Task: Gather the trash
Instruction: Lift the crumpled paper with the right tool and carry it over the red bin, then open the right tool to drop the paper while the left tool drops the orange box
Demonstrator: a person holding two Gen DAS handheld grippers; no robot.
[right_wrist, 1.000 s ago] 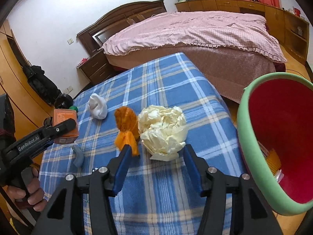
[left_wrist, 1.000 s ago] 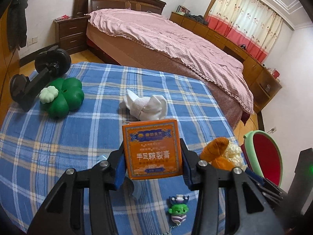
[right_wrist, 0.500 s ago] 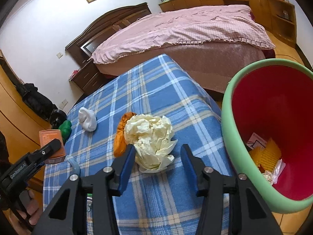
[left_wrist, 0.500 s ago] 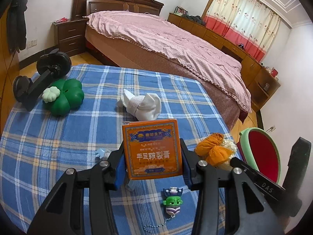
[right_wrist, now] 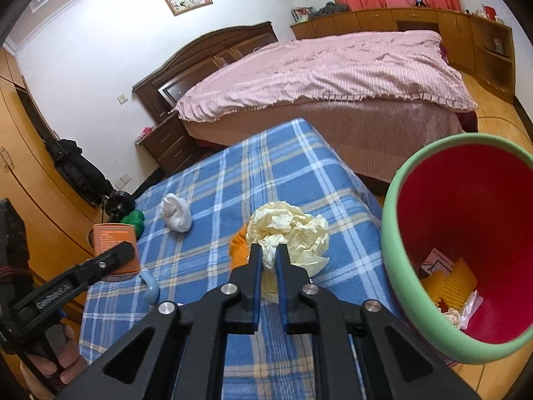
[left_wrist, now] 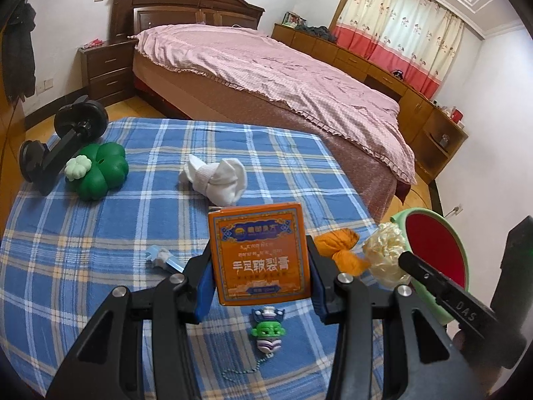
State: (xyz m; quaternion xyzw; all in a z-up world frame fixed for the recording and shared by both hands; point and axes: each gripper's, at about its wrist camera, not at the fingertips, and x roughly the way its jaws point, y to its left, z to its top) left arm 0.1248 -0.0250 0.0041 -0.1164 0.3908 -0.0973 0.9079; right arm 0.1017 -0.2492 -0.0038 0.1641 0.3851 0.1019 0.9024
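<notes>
My left gripper (left_wrist: 260, 266) is shut on an orange cardboard box (left_wrist: 260, 253) and holds it upright above the blue plaid table; the box also shows in the right wrist view (right_wrist: 115, 243). My right gripper (right_wrist: 268, 256) is shut on a crumpled cream paper ball (right_wrist: 293, 230), which also shows in the left wrist view (left_wrist: 386, 253). An orange wad (left_wrist: 339, 246) lies beside the ball, mostly hidden behind it in the right wrist view (right_wrist: 238, 246). A red bin with a green rim (right_wrist: 393, 233) stands at the table's right edge, with scraps inside.
On the blue plaid table (left_wrist: 100, 233) lie a white sock bundle (left_wrist: 216, 180), a green clover toy (left_wrist: 100, 170), a black stand (left_wrist: 60, 143), a small blue item (left_wrist: 163, 256) and a green-faced keychain (left_wrist: 268, 326). A pink bed (left_wrist: 283, 76) stands behind.
My right gripper has closed on the cream paper ball. The left gripper with the box has drawn back slightly, and the view shows more of the table.
</notes>
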